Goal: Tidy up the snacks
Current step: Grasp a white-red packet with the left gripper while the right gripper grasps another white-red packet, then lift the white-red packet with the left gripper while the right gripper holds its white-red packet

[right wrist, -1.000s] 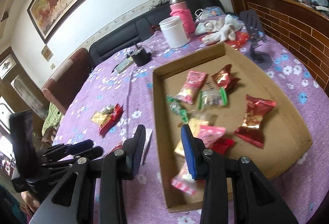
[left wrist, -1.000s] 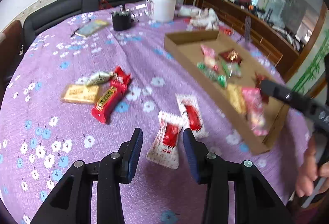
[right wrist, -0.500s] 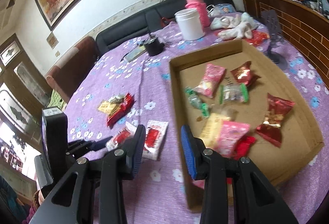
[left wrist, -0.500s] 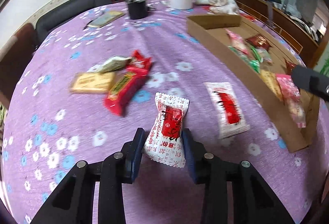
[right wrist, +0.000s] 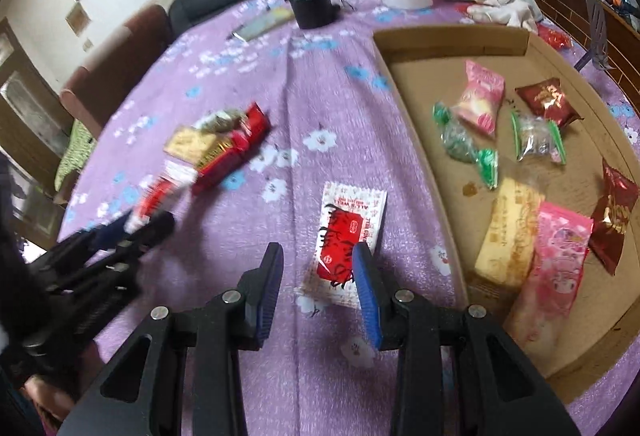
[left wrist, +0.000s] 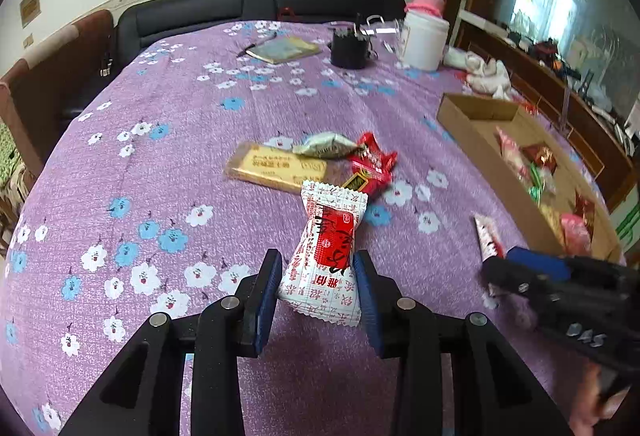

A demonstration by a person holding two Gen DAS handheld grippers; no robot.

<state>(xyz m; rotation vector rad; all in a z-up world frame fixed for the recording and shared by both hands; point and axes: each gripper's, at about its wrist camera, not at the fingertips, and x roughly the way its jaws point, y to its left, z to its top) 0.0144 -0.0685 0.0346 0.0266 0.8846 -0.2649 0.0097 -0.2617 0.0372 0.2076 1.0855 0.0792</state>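
White-red packet pinched in your left gripper | right gripper parted over second packet | next: carry yours to cardboard tray.

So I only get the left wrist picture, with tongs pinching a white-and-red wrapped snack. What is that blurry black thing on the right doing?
Observer: Those are the right tongs, open, straddling a second white-and-red packet lying flat on the purple flowered tablecloth.
Operator: And the box? I see only part of it.
Observer: The brown cardboard tray holds seven wrapped snacks.
Operator: Any like the white-and-red wrapped snack in the left tongs?
Observer: None; they are pink, green, yellow and dark red.
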